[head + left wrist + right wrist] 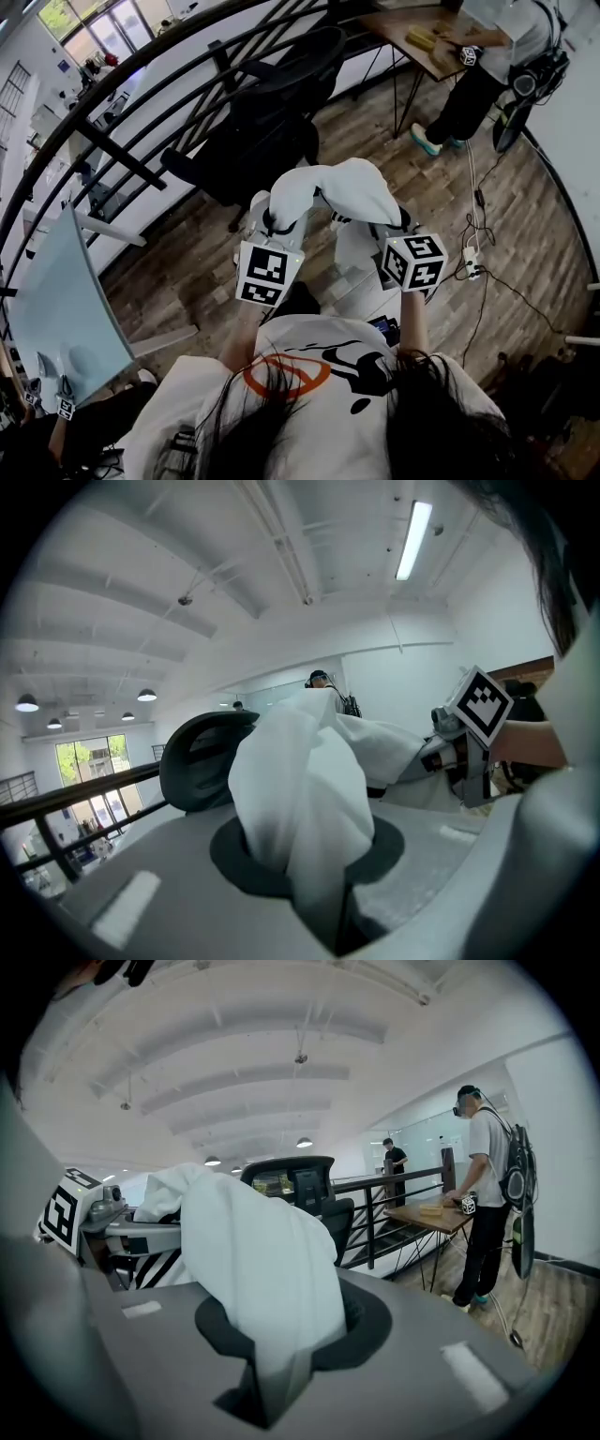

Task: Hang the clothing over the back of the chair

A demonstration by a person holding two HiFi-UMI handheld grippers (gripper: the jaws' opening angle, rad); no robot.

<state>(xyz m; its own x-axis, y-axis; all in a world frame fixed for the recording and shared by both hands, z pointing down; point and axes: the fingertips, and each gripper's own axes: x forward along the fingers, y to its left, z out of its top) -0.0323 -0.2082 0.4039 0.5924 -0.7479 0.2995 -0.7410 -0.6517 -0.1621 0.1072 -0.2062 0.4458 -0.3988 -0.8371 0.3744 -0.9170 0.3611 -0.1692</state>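
Note:
A white garment (342, 192) is stretched between my two grippers, held up in front of me. My left gripper (273, 225) is shut on one bunched end of the white garment (300, 799). My right gripper (401, 223) is shut on the other end of the white garment (248, 1260). The black office chair (272, 108) stands just beyond the cloth, its back and headrest toward me. In the left gripper view the chair's headrest (197, 757) shows behind the cloth; in the right gripper view the chair's back (305, 1185) rises behind it.
A dark metal railing (159, 84) curves behind the chair. A person (492, 56) works at a wooden table (422, 33) at the far right, with cables (473, 253) on the wood floor. A pale tabletop (61, 300) lies at my left.

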